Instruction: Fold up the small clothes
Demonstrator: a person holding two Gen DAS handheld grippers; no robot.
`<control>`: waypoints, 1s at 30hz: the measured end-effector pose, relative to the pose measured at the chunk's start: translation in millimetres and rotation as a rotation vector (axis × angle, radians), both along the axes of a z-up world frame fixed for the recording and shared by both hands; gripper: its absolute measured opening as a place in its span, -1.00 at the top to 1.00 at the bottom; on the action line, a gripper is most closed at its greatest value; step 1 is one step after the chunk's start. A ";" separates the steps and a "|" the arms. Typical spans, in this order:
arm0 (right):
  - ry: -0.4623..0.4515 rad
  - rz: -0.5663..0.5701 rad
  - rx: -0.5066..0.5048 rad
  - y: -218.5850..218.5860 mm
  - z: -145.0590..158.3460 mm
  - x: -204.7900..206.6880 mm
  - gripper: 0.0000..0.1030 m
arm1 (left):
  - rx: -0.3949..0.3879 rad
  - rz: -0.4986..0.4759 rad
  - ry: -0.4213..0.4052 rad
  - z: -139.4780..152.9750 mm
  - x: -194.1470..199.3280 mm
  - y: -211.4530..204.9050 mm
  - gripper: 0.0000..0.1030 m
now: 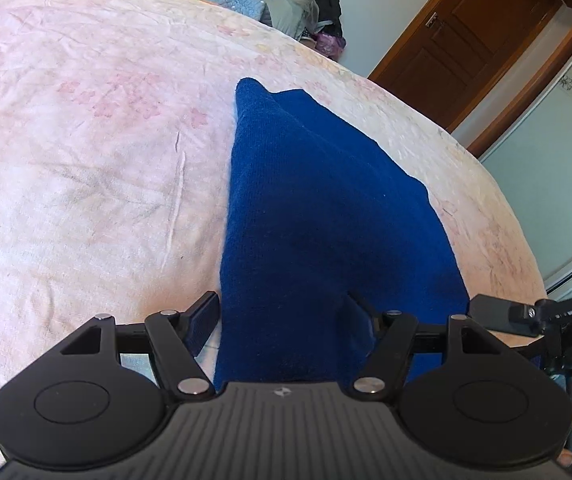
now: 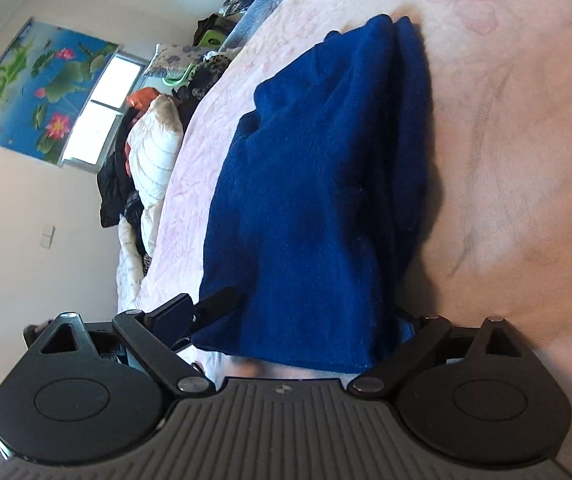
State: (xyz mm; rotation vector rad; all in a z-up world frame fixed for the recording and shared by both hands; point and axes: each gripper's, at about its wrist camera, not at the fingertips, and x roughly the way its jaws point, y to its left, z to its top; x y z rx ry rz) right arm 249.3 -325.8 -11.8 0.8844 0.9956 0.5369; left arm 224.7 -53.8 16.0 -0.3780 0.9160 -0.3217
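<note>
Blue knit garment [image 1: 325, 208] partly folded on the pink bedspread [image 1: 86, 140], both claws at its near edge.

The left claw [image 1: 282, 316] sits spread wide, one finger on the bedspread, the other on the cloth. The right claw [image 2: 309, 320] is parted too, its right finger hidden under the fabric, so possibly beneath a layer. The garment [image 2: 325, 160] runs lengthwise away from both. Only the right view shows stacked layers; only the left shows the right claw [image 1: 525, 312] alongside.

left gripper [image 1: 282, 316] and right gripper [image 2: 309, 316] both spread wide, fingers low and level.
</note>
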 end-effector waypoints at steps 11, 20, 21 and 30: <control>0.075 -0.084 0.063 -16.7 -31.9 -11.2 0.69 | 0.037 -0.037 0.006 1.4 5.5 -0.6 0.61; 0.027 -0.074 0.051 -13.8 -5.0 -18.6 0.68 | -0.008 -0.051 0.008 23.6 1.5 10.2 0.73; 0.021 -0.070 0.049 -13.3 -1.6 -20.0 0.68 | -0.007 -0.057 0.000 27.7 -2.1 10.7 0.73; 0.023 -0.020 0.052 -4.0 5.8 -58.7 0.68 | 0.016 -0.084 0.004 28.7 -53.5 25.7 0.73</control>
